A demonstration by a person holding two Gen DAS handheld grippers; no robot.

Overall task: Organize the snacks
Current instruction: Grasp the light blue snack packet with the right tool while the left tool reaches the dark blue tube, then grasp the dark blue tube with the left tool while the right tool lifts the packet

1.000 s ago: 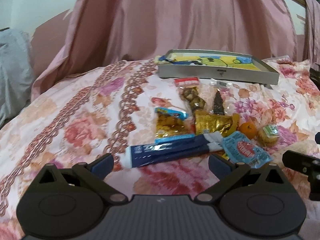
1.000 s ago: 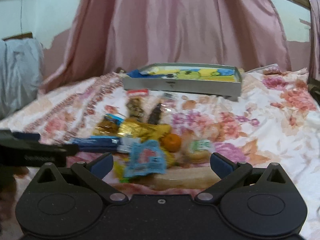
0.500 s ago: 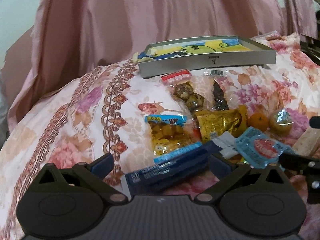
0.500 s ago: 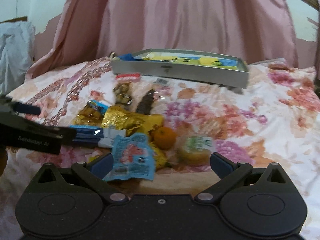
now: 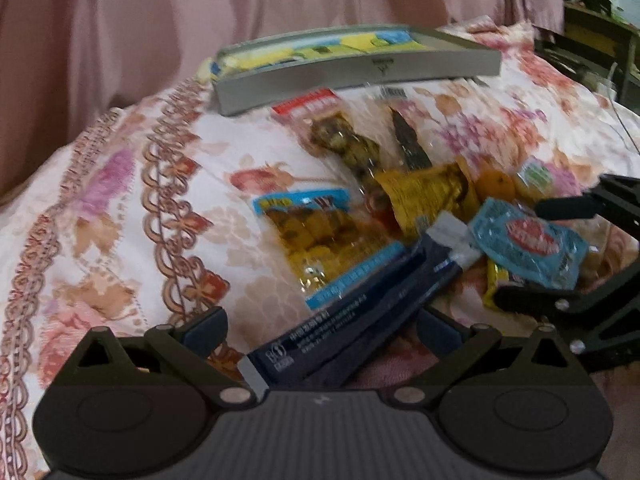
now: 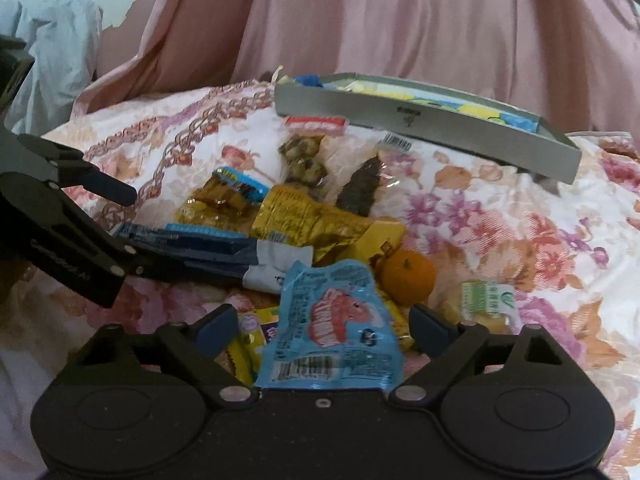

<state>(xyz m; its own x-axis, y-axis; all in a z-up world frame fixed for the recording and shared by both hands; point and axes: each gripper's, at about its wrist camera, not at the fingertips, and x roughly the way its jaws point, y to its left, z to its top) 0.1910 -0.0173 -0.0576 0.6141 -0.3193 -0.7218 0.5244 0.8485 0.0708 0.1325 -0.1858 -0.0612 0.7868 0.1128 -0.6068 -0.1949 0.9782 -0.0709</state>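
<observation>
The right gripper (image 6: 322, 330) is closing around a light-blue snack packet (image 6: 332, 332) lying between its pads, which seem not yet to press it. At its one o'clock sits a small orange (image 6: 408, 278). The left gripper (image 5: 320, 326) stands wide over dark-blue packets (image 5: 360, 312). The grey tray (image 6: 420, 120) lies at twelve o'clock on the floral bedsheet (image 6: 500, 232).
</observation>
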